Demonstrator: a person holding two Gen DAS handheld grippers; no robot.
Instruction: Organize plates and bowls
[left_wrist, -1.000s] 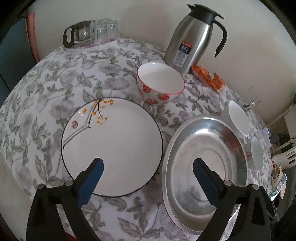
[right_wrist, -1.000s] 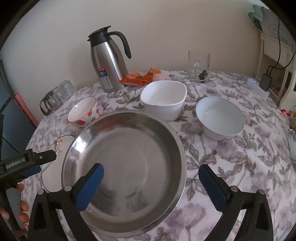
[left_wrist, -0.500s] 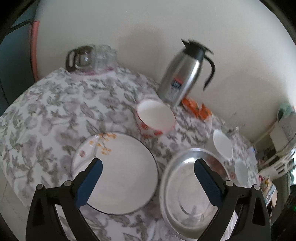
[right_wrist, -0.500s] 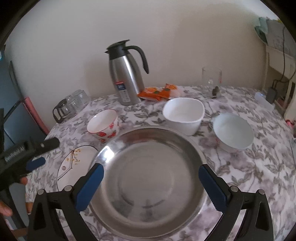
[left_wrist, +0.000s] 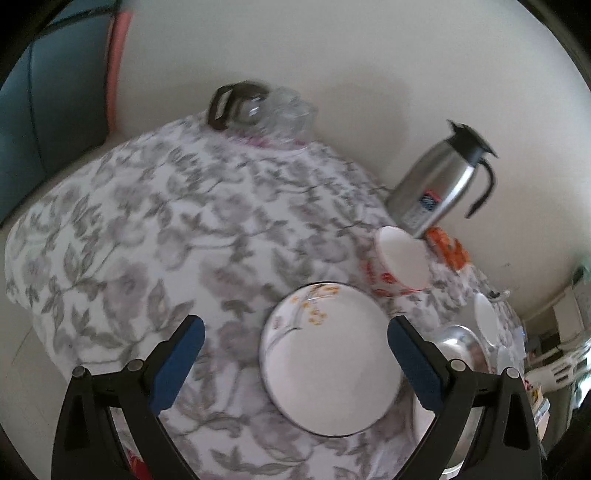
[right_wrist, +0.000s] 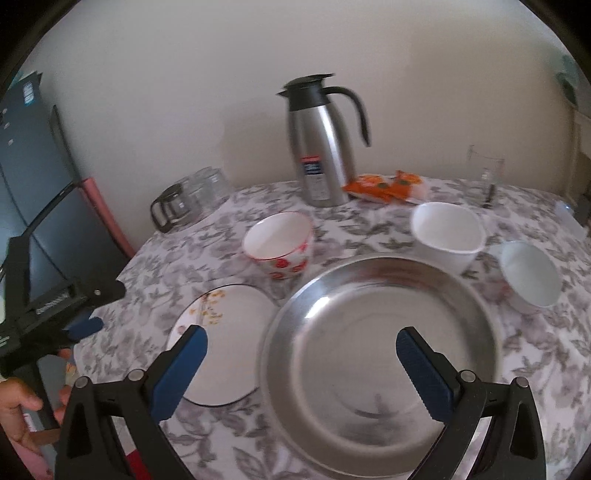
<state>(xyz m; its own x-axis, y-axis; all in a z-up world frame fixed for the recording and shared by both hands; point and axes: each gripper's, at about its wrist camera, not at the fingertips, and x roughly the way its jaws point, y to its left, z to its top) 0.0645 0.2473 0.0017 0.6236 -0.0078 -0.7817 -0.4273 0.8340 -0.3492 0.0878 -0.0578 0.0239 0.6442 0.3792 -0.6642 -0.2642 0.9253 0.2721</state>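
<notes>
The white plate (right_wrist: 225, 343) with a dark rim and a small yellow flower sprig lies flat on the bench (right_wrist: 369, 229), near its front-left edge. Its right rim sits just beside the big steel basin (right_wrist: 380, 354), with a narrow strip of cloth between them; whether the rims touch is hard to tell from the blurred left wrist view. Behind the plate stands a strawberry-patterned bowl (right_wrist: 279, 245), apart from both. Beyond the basin's far rim are a square white bowl (right_wrist: 447, 234) and, to the right, a round white bowl (right_wrist: 530, 277).

The left gripper (left_wrist: 295, 356) hovers over the plate's left side with its jaws wide open, holding nothing. To the plate's left the flowered cloth runs bare out to the bench edge. The right gripper (right_wrist: 301, 363) hangs over the basin's near rim, jaws spread wide and empty.

At the back stand a steel flask (right_wrist: 321, 147), orange packets (right_wrist: 384, 184), a glass mug (right_wrist: 485, 177) and a glass pot (right_wrist: 173, 210).
</notes>
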